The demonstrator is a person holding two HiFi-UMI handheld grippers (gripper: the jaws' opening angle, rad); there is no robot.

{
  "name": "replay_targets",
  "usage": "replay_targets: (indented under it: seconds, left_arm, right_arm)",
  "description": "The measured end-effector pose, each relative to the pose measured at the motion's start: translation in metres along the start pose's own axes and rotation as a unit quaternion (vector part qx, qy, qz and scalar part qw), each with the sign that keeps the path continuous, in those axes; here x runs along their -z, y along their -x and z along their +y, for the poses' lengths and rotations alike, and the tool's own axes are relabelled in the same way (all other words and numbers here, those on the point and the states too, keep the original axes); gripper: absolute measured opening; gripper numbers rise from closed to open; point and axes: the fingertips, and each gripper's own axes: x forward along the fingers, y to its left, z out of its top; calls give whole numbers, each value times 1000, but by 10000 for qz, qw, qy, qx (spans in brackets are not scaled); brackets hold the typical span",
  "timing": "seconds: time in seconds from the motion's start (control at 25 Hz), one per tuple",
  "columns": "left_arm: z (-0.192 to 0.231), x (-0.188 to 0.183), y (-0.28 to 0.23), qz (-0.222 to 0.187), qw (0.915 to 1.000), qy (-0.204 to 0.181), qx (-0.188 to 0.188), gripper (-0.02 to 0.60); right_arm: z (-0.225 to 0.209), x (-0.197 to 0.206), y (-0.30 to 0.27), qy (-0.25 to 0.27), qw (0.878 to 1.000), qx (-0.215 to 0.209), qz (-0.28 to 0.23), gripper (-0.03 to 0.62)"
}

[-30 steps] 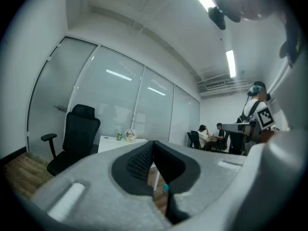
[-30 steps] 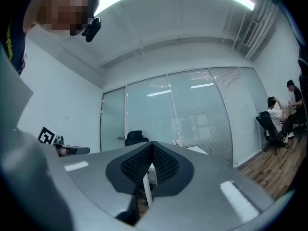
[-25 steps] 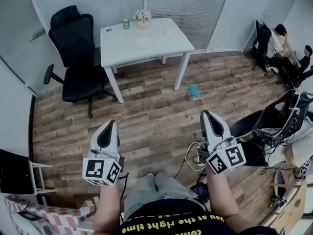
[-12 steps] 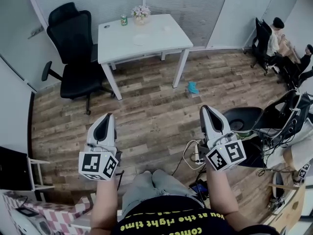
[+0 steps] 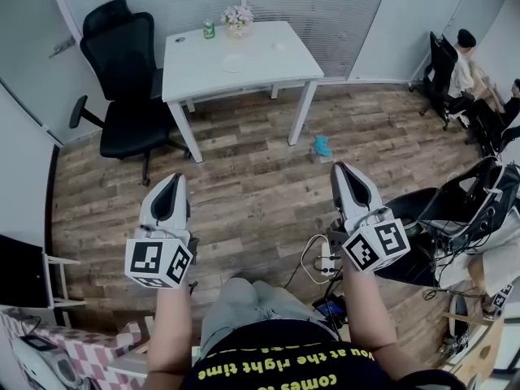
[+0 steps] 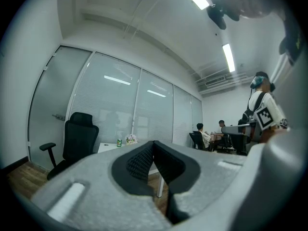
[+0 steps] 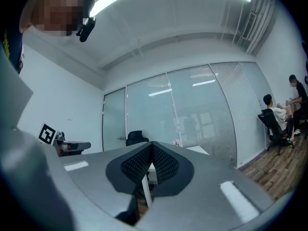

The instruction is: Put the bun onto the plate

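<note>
Ahead, white table (image 5: 264,70) stands on plank floor (image 5: 260,187).

The table (image 5: 268,73) is white, and on it sit a white plate (image 5: 234,63), a green can (image 5: 209,29) and pale pink flowers (image 5: 237,19). Left of the table, the chair (image 5: 122,71) is black. In front of the table the floor (image 5: 244,193) is brown-grey wood planking, with a teal object (image 5: 322,146) on it. The left gripper (image 5: 176,179) and right gripper (image 5: 340,169) are light grey with black pads, patterned in black-and-white squares at the rear.
</note>
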Motion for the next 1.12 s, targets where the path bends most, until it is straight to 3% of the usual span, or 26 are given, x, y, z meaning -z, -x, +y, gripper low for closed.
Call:
replay_targets:
  seconds: [0.56,1.12]
  left_arm:
    - [12,-8,-42,-49,10000,-16,-46,0]
    - [69,-2,-133,-29,9998,199,-73,2]
  right_arm:
    - [-27,-7,-36,-49,10000,23,-69,6]
    - [-58,1,-137,-52,10000,-9,80,6]
